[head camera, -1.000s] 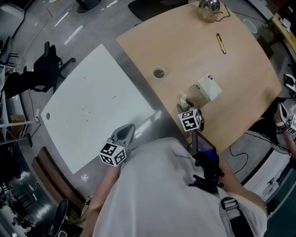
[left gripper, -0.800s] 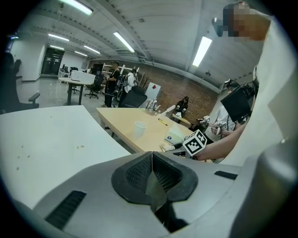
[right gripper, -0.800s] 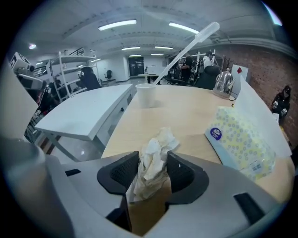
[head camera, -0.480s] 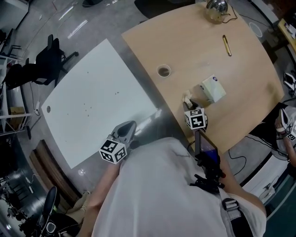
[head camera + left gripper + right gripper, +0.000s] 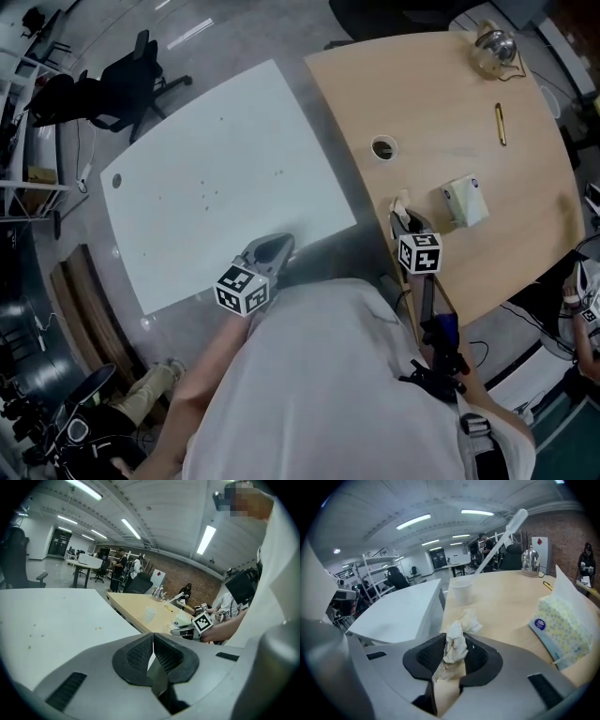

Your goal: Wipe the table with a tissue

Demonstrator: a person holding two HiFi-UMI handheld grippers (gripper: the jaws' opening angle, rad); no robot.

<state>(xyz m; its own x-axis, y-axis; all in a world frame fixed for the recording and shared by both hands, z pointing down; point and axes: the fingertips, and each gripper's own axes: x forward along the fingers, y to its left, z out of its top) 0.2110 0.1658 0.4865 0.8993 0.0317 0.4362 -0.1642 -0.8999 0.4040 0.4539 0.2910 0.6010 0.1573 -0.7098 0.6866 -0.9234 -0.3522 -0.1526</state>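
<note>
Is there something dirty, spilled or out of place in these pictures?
Yes. Small dark specks lie scattered on the white table, near its middle. The tissue in the right gripper, whose jaws are closing on it, is crumpled and seems to carry brownish stains. Nothing else looks spilled or askew.

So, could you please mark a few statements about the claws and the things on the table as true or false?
1. The right claw holds a crumpled tissue between its jaws. True: the right claw is closing on the tissue.
2. The left claw grips the tissue pack. False: the left claw is shut and empty; the tissue pack lies on the wooden table.
3. The cup lies tipped over. False: the cup stands upright.
4. A pen lies on the wooden table. True: the pen is there.
</note>
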